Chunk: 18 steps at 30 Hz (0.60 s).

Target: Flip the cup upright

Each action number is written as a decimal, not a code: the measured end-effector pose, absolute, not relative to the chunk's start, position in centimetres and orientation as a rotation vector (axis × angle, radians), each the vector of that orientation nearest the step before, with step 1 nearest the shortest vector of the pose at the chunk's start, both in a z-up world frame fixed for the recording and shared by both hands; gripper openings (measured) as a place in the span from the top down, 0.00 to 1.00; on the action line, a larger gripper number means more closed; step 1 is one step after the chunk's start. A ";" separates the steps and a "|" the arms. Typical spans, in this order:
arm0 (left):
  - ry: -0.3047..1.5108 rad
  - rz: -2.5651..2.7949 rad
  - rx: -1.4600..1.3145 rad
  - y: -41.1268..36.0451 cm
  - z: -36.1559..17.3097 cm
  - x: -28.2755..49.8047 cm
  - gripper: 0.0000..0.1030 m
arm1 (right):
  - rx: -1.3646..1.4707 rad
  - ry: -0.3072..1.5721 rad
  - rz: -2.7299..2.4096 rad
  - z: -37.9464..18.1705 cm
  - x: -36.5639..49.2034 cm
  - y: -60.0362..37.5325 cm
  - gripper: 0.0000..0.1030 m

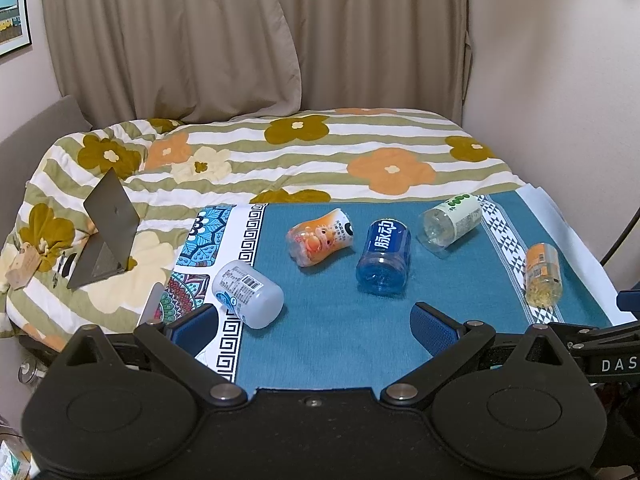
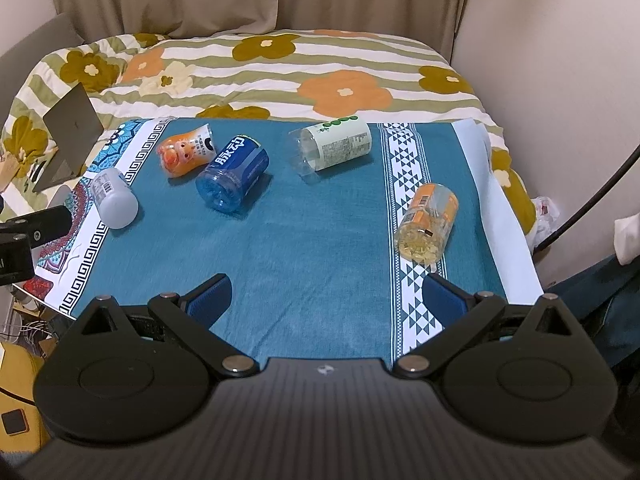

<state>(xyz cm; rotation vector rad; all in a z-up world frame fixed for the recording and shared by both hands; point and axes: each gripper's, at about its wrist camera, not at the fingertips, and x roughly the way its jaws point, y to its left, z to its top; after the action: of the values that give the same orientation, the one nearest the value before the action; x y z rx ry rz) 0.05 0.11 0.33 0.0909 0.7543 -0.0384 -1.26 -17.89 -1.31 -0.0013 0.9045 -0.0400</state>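
While our two grippers hang over the near edge of the teal patterned tablecloth [image 1: 332, 344], five cut-down plastic bottle cups lie on their sides on it, none upright. We take the blue translucent cup with white lettering [image 1: 384, 258] as our landmark: to its left lies the orange cup printed with a cartoon face [image 1: 320, 240], further left and nearer to us the frosted white cup with a barcode label [image 1: 248, 294], to its right and a little farther back the clear cup with a white and green label [image 1: 450, 220], and far right the clear cup with an orange label [image 1: 544, 274]. The left gripper [image 1: 314, 326] has its blue-padded jaws spread wide with nothing between them; its left pad sits just in front of the frosted white cup, and we cannot tell whether they touch. The right gripper [image 2: 326, 296] is likewise spread wide and holds nothing. Only the right wrist view shows the orange-label cup whole, lying across the white triangle-pattern band [image 2: 404, 184], with a dark piece of the other rig cut off at its left edge. A grey folded stand [image 1: 106, 228] rests on the floral striped quilt [image 1: 360, 148] behind the blue cup; what it is stays unclear.
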 end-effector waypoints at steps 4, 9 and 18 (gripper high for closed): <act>0.755 -0.038 0.091 0.1 0.3 0.1 0.00 | -0.003 0.904 -0.041 -1.3 -1.3 -17.9 0.00; 0.760 -0.037 0.088 0.2 0.3 0.1 0.00 | -0.014 0.906 -0.037 -1.4 -1.2 -17.7 0.00; 0.762 -0.018 0.087 0.0 0.4 0.3 0.00 | -0.020 0.906 -0.005 -1.6 -0.9 -18.1 0.00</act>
<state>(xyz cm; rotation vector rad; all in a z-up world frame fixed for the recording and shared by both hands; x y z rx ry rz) 0.32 -0.03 0.36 0.0874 0.7618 -0.0178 -0.86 -18.08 -1.60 -0.0198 0.9057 -0.0052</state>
